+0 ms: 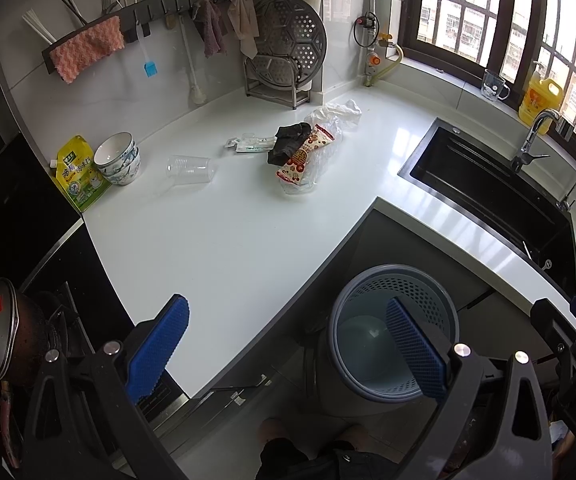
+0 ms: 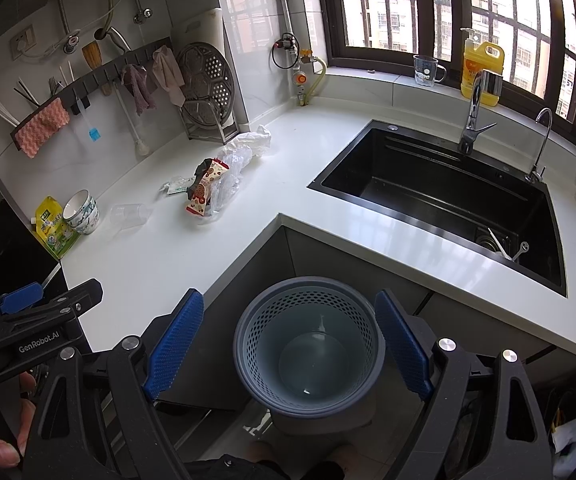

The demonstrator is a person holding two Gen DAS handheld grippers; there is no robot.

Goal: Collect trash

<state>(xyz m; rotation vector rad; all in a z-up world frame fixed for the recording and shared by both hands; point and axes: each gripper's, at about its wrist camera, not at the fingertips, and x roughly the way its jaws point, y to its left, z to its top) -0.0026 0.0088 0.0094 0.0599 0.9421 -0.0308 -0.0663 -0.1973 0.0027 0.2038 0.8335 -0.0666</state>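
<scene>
Both tools gape wide and empty, the right tool [image 2: 288, 344] over the bin [image 2: 308, 344]. The trash [image 1: 304, 148] lies on the desk [image 1: 227, 248] beyond the bin, left of the sink [image 1: 488, 200], its long axis running away from us. The left tool [image 1: 288, 344] looks nearer it.

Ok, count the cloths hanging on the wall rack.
3. A pink cloth drapes over the rack's left end, a mauve cloth hangs near the middle, and a beige cloth hangs at the right end beside the steamer plate. None seems hidden.
</scene>
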